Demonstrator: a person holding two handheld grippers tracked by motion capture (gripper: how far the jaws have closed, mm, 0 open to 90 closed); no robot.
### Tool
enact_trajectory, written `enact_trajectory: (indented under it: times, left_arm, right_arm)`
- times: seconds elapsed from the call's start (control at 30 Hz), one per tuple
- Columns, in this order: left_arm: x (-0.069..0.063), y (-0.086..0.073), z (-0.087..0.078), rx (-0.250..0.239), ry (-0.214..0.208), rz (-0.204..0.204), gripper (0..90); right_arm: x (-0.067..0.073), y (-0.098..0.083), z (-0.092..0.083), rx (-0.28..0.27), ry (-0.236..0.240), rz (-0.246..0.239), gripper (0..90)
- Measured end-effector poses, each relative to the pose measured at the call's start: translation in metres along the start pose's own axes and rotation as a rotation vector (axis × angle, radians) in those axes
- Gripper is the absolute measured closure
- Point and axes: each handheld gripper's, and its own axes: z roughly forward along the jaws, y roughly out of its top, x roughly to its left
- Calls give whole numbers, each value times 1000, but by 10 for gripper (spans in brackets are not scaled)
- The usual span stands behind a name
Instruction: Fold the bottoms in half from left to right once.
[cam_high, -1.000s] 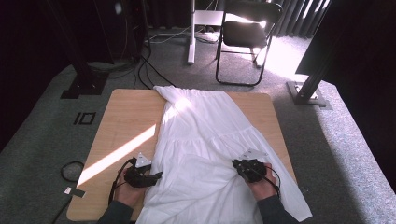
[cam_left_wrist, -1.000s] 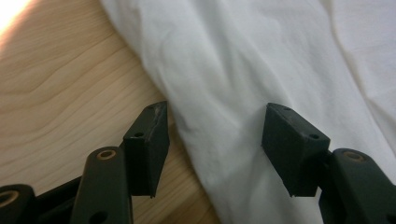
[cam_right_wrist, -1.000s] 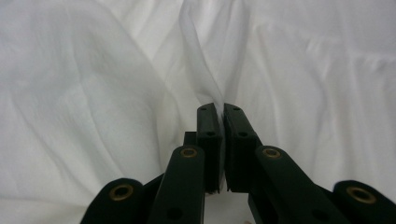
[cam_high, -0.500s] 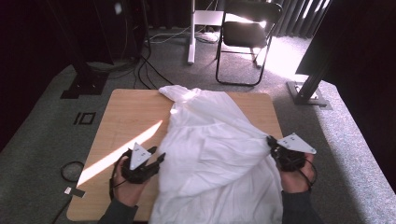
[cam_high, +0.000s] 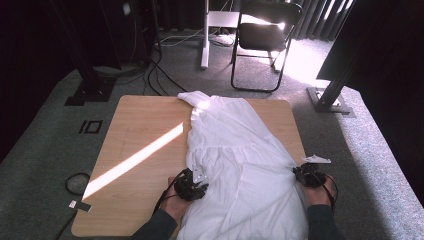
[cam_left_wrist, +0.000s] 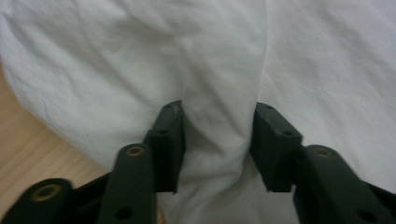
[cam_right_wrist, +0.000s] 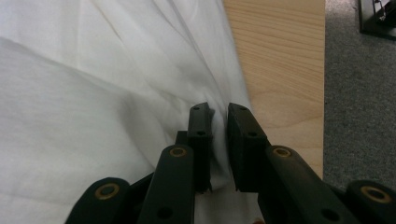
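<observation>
High view, white dress (cam_high: 240, 155) on table (cam_high: 140, 125), both grippers (cam_high: 192, 186) (cam_high: 309, 175) grasping fabric, chair (cam_high: 262, 40) behind.

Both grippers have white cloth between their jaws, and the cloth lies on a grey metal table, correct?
Not quite. The table is light wood, not grey metal, as the high view shows. The left gripper and right gripper do have the white cloth between their jaws.

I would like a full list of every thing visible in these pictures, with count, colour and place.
garment: one, white, spread from the table's far edge to the near edge
table: one, light wood, centre
folding chair: one, black, behind the table
cables: several, black, on the grey carpet beyond the table
left tongs: one, black, cloth between the jaws
right tongs: one, black, pinching the garment's right edge
</observation>
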Motion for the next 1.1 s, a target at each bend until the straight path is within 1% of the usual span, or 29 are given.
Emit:
enact_trajectory:
  times: [0.03,0.07,0.1,0.13,0.2,0.23,0.3,0.4,0.47,0.5,0.53,0.6,0.67,0.7,0.77,0.8,0.87,0.9,0.97,1.03,1.07,1.1]
  left_arm:
    - [2,0,0,5,8,0,642]
    - [4,0,0,17,35,11,686]
    - [6,0,0,24,57,27,709]
    - [10,0,1,23,74,28,720]
    - [22,-1,1,27,110,16,737]
    - [29,-2,2,34,134,12,745]
    - [46,-2,3,50,184,-5,754]
    - [75,-3,5,80,257,-32,760]
    - [93,-1,7,108,304,-40,767]
    - [101,0,9,117,323,-49,769]
    - [108,2,11,130,343,-49,771]
    - [119,4,15,145,373,-59,779]
    - [125,6,16,155,376,-76,785]
    - [125,6,16,155,376,-76,786]
    - [124,4,14,150,374,-81,785]
    - [123,3,11,145,369,-84,784]
    - [120,-2,5,118,352,-105,766]
    - [118,-5,-1,103,335,-112,746]
    - [115,-12,-11,76,314,-121,725]
    - [113,-19,-21,50,298,-130,707]
    - [112,-22,-25,50,295,-130,702]
    - [112,-22,-25,50,295,-130,690]
  right_arm:
    - [0,0,0,2,3,2,793]
    - [1,1,0,7,4,2,791]
    - [2,1,0,10,6,2,790]
    - [4,2,0,12,10,1,789]
    - [9,4,2,13,22,1,783]
    - [12,5,2,11,32,1,779]
    - [21,7,4,10,73,-2,765]
    - [36,12,8,10,102,-39,734]
    - [47,17,12,2,125,-62,730]
    - [52,20,14,0,135,-69,729]
    - [56,23,17,-4,145,-75,730]
    - [64,29,23,-14,159,-86,729]
    - [68,36,28,-19,152,-91,718]
    - [68,38,30,-21,138,-88,707]
    - [64,41,32,-21,111,-73,644]
    - [61,40,31,-20,94,-68,639]
    - [55,36,27,-23,63,-62,636]
    - [53,33,25,-23,60,-57,634]
    - [48,29,19,-31,41,-50,629]
    - [43,28,12,-53,28,-22,614]
    - [40,29,8,-67,29,-4,605]
    - [37,30,4,-78,33,13,598]
